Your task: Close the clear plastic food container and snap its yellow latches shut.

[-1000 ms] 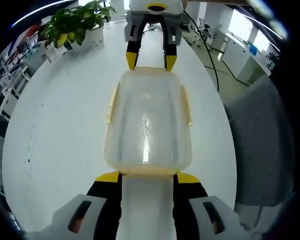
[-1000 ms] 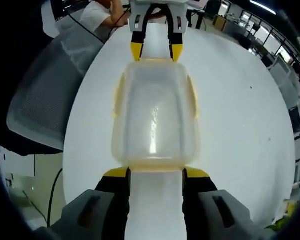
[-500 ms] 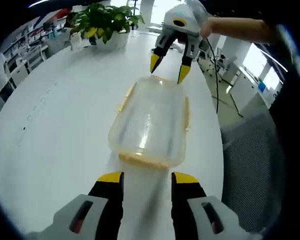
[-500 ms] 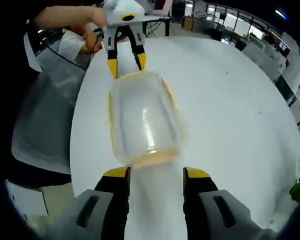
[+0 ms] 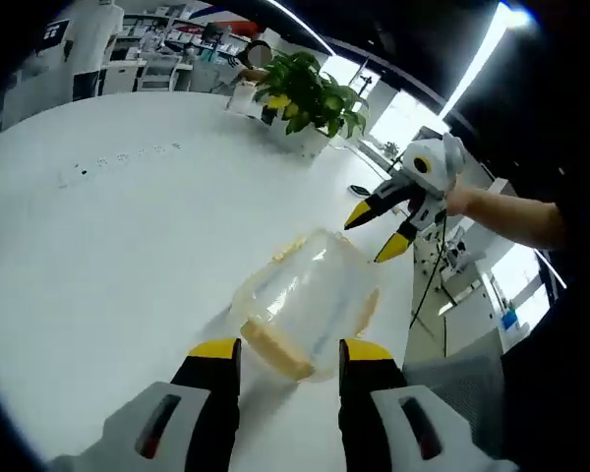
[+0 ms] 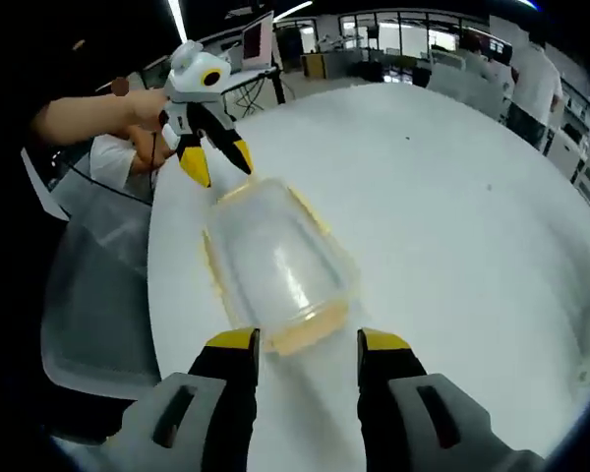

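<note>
A clear plastic food container (image 5: 305, 300) (image 6: 273, 265) with its lid on and yellow latches along its edges lies on the white round table (image 5: 98, 246) (image 6: 442, 197). My left gripper (image 5: 280, 352) stands open just short of one end of the container, touching nothing. My right gripper (image 6: 310, 341) is open as well, a little back from the opposite end. Each gripper shows in the other's view, lifted off the far end of the box: the right gripper (image 5: 382, 228) and the left gripper (image 6: 214, 159), both with jaws apart.
A potted green plant (image 5: 310, 96) stands at the table's far side. Grey mesh chairs (image 6: 93, 295) (image 5: 452, 403) sit by the table's edge near the container. People and desks are in the office background.
Both grippers have pulled back and lifted away from the container's ends; the views have swung and tilted. The container stays on the table.
</note>
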Demonstrator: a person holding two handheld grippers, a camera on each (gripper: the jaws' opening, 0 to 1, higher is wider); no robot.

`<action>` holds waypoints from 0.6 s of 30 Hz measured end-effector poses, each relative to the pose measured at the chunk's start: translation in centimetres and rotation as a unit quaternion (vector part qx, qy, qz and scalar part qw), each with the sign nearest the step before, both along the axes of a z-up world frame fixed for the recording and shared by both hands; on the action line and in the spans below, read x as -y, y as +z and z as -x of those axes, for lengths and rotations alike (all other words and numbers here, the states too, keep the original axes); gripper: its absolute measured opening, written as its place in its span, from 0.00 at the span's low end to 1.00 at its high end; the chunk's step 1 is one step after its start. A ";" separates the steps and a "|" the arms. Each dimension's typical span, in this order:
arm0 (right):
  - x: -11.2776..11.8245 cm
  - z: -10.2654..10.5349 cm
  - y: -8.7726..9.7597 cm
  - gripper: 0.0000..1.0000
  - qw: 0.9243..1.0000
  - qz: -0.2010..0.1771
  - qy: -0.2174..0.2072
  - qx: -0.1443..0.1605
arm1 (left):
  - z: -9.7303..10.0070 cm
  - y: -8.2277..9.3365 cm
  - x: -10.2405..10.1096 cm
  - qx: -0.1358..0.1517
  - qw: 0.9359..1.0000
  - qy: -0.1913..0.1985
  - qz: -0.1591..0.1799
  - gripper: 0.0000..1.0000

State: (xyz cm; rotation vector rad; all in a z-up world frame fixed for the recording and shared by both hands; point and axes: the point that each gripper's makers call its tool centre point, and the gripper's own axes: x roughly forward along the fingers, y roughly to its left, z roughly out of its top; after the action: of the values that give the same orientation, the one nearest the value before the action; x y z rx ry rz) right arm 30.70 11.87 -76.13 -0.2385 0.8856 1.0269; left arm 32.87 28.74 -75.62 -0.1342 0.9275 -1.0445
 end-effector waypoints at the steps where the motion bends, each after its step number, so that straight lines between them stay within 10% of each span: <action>1: 0.0 -0.2 0.1 0.38 1.000 -0.001 -0.010 0.002 | -0.1 0.3 0.2 -0.017 0.999 0.022 0.021 0.34; 18: 0.4 -1.1 -1.1 0.36 0.992 -0.025 -0.124 -0.019 | 0.5 -2.4 0.2 -0.081 0.988 0.129 -0.018 0.33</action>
State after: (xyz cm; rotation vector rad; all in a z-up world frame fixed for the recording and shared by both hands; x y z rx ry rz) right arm 31.81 11.47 -77.28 -0.0643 0.8979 0.8234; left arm 32.42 28.53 -77.97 -0.3051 1.0441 -0.7843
